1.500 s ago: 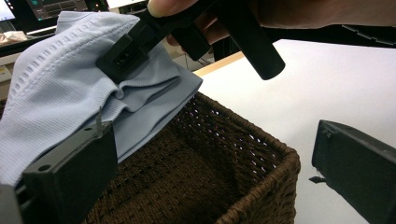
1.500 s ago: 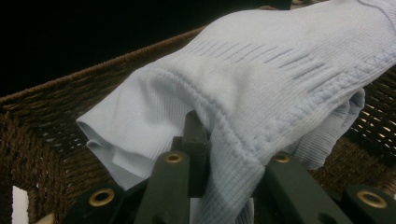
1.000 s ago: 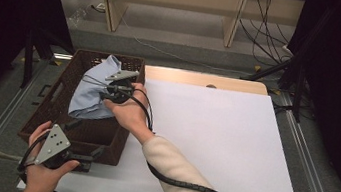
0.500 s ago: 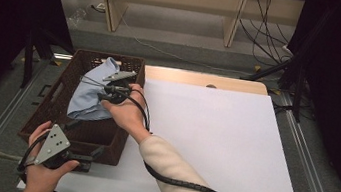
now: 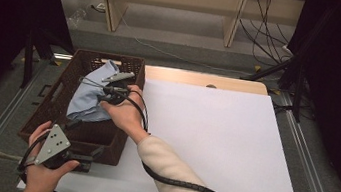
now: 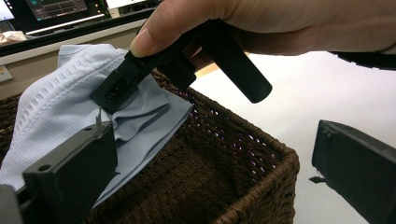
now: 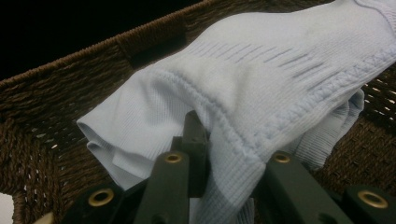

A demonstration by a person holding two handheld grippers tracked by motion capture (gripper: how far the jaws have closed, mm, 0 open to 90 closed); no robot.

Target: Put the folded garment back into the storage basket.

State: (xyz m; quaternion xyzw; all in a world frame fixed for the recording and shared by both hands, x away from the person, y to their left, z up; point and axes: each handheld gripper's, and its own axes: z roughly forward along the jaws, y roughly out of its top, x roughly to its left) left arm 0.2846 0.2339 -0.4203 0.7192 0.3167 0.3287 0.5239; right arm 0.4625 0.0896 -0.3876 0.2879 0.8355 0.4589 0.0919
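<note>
At the left of the high view, the left gripper [image 5: 80, 155] sits low in the person's left hand [image 5: 41, 174], just outside the near wall of the brown wicker basket [image 5: 43, 108]; its grey three-cornered plate faces up and covers much of the body, and the hand itself is cut off by the bottom edge. In the left gripper view its two black jaws stand wide apart with nothing between them, one over the basket's inside and the other out past the near corner, over the white sheet. Inside the basket lies the pale blue garment [image 5: 88, 95], a ribbed knit bunched in folds against the far and left walls; what sort of garment it is cannot be told, since its lower part sinks out of sight in the basket. Further right, the right gripper [image 5: 109, 89] reaches into the basket from the person's right hand [image 5: 123, 112], whose cream sleeve [image 5: 172, 174] runs off the bottom. In the right gripper view the jaws are pressed together on a seamed edge of the cloth, which drapes over them and hides the tips. The white sheet [image 5: 221, 148] covers most of the tabletop [image 5: 181, 77], with a wooden strip left bare along the far edge.
</note>
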